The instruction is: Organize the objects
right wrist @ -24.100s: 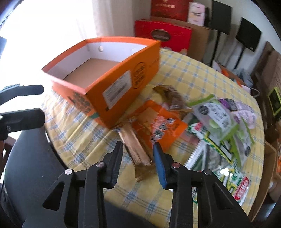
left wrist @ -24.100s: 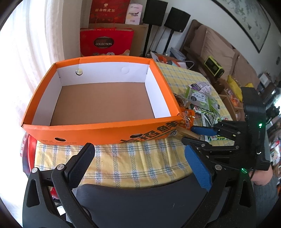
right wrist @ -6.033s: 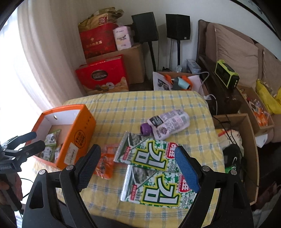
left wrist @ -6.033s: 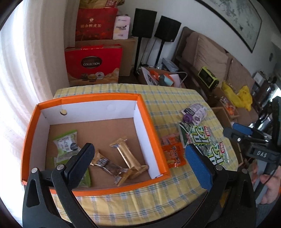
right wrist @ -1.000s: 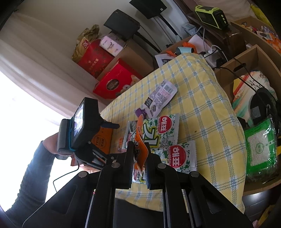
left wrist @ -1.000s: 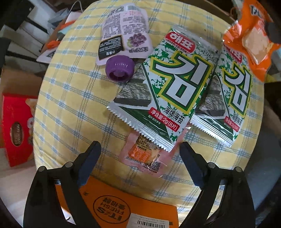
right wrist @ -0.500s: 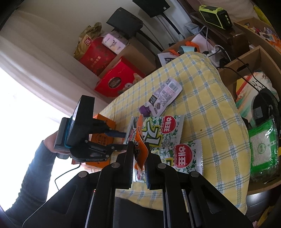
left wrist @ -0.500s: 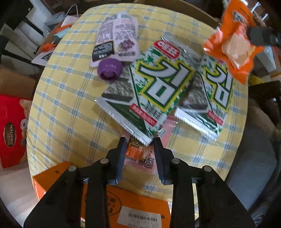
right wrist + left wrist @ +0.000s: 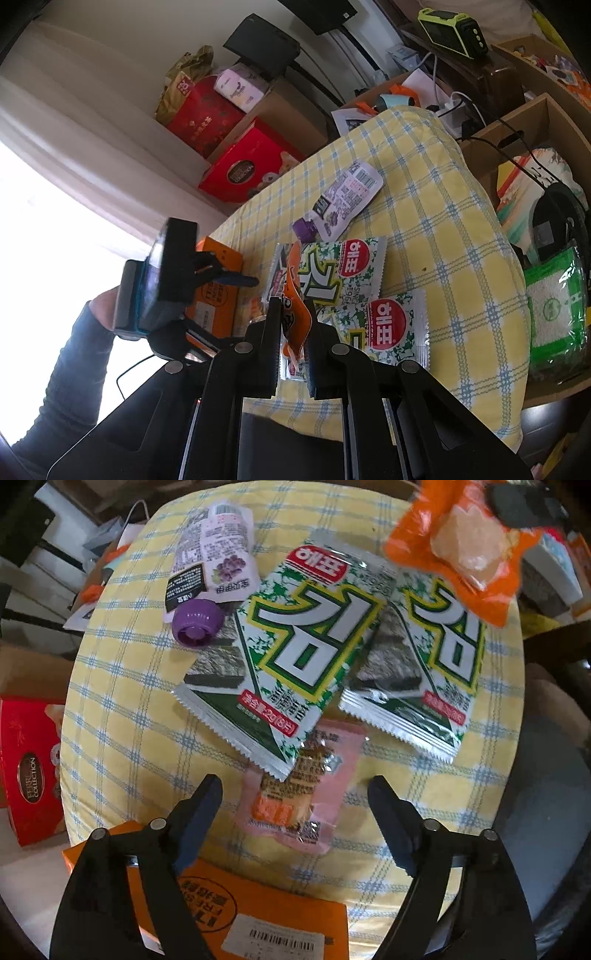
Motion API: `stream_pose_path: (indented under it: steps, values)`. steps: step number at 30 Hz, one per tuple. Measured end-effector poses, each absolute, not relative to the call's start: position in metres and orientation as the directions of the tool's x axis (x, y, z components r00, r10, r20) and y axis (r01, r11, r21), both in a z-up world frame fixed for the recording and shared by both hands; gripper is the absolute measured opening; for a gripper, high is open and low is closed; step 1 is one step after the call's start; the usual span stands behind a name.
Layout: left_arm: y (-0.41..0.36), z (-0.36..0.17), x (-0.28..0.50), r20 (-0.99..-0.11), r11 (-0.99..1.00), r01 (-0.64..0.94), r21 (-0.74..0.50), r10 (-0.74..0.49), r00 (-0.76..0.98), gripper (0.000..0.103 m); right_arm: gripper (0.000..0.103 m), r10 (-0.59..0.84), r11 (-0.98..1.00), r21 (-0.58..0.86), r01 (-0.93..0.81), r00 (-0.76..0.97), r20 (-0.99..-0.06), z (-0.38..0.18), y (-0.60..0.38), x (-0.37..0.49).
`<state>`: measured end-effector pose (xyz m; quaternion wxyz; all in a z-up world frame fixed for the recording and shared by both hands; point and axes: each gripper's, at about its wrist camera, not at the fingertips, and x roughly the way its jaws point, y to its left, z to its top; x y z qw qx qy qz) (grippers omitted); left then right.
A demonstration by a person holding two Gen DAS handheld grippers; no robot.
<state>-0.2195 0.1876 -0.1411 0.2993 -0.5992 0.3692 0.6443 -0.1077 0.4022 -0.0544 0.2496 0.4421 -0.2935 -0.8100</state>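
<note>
Left gripper (image 9: 295, 805) fingers spread wide over one pink packet (image 9: 299, 790); right gripper (image 9: 293, 332) pinches one orange packet (image 9: 295, 295); two seaweed packs (image 9: 295, 664) on the bench (image 9: 122, 709).

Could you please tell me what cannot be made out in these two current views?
- Orange box interior: cut off by the bottom edge in the left wrist view, blocked by the left gripper in the right wrist view.
- Pink packet: its upper part lies under a seaweed pack.
- Orange packet: edge-on in the right gripper; blurred and cut off in the left wrist view.
</note>
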Motion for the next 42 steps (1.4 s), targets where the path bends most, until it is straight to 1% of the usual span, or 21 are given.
stream_pose_path:
  steps: [1,3,4,5,8,10,17,21,22,24,25,26,27,28,30,33,38,42]
  values:
    - [0.186,-0.142,-0.224,-0.995,-0.565,-0.82,0.095,-0.049,-0.082,0.079,0.01,-0.666,-0.701,0.698,0.145,-0.484,-0.568,-0.054,0.403,-0.108]
    - [0.181,-0.143,-0.232,-1.0,-0.59,-0.807,0.024,-0.013,-0.02,0.071,0.01,-0.669,-0.697,0.702,0.146,-0.484,-0.565,-0.054,0.402,-0.108]
    - [0.179,-0.143,-0.234,-1.0,-0.594,-0.805,0.0,0.003,-0.002,0.065,0.01,-0.669,-0.698,0.701,0.147,-0.484,-0.564,-0.054,0.402,-0.107]
    - [0.178,-0.142,-0.235,-1.0,-0.587,-0.81,0.0,0.009,-0.007,0.06,0.01,-0.67,-0.696,0.702,0.148,-0.484,-0.562,-0.054,0.403,-0.107]
    - [0.175,-0.141,-0.241,-1.0,-0.593,-0.805,-0.002,0.021,-0.014,0.051,0.01,-0.673,-0.693,0.706,0.148,-0.482,-0.56,-0.056,0.403,-0.107]
    - [0.174,-0.14,-0.244,-1.0,-0.6,-0.8,0.006,0.021,-0.023,0.049,0.01,-0.672,-0.694,0.704,0.147,-0.482,-0.562,-0.056,0.402,-0.107]
    - [0.177,-0.132,-0.236,-0.997,-0.564,-0.823,0.068,-0.007,-0.077,0.048,0.01,-0.671,-0.698,0.699,0.154,-0.483,-0.563,-0.052,0.397,-0.107]
    - [0.172,-0.11,-0.235,-0.991,-0.581,-0.809,0.083,0.04,-0.13,0.048,0.01,-0.672,-0.698,0.697,0.165,-0.489,-0.556,-0.047,0.395,-0.107]
    - [0.169,-0.104,-0.236,-0.988,-0.59,-0.803,0.085,0.055,-0.145,0.044,0.01,-0.672,-0.698,0.696,0.169,-0.49,-0.555,-0.045,0.393,-0.107]
    - [0.165,-0.09,-0.241,-0.98,-0.613,-0.785,0.086,0.089,-0.178,0.043,0.01,-0.674,-0.697,0.696,0.175,-0.491,-0.552,-0.042,0.391,-0.107]
    - [0.162,-0.086,-0.238,-0.977,-0.619,-0.782,0.079,0.106,-0.183,0.038,0.01,-0.676,-0.696,0.695,0.179,-0.491,-0.55,-0.041,0.39,-0.107]
    - [0.158,-0.082,-0.231,-0.975,-0.627,-0.777,0.063,0.126,-0.181,0.025,0.01,-0.677,-0.696,0.694,0.183,-0.49,-0.549,-0.04,0.388,-0.107]
    - [0.154,-0.081,-0.23,-0.976,-0.632,-0.773,0.057,0.129,-0.178,0.021,0.01,-0.678,-0.696,0.693,0.186,-0.489,-0.549,-0.039,0.386,-0.107]
    - [0.143,-0.078,-0.221,-0.976,-0.636,-0.769,0.062,0.121,-0.179,0.021,0.01,-0.679,-0.696,0.693,0.188,-0.488,-0.549,-0.039,0.384,-0.107]
    - [0.155,-0.084,-0.205,-0.981,-0.644,-0.762,0.063,0.099,-0.165,0.021,0.01,-0.682,-0.694,0.693,0.194,-0.484,-0.548,-0.038,0.38,-0.107]
    - [0.162,-0.075,-0.183,-0.981,-0.644,-0.762,0.071,0.095,-0.171,0.021,0.01,-0.686,-0.694,0.69,0.206,-0.48,-0.547,-0.037,0.373,-0.104]
    - [0.161,-0.075,-0.177,-0.981,-0.645,-0.761,0.069,0.096,-0.17,0.021,0.01,-0.687,-0.697,0.686,0.209,-0.47,-0.555,-0.039,0.369,-0.103]
    - [0.16,-0.073,-0.176,-0.979,-0.656,-0.749,0.094,0.076,-0.19,0.022,0.01,-0.686,-0.698,0.685,0.21,-0.469,-0.556,-0.039,0.369,-0.102]
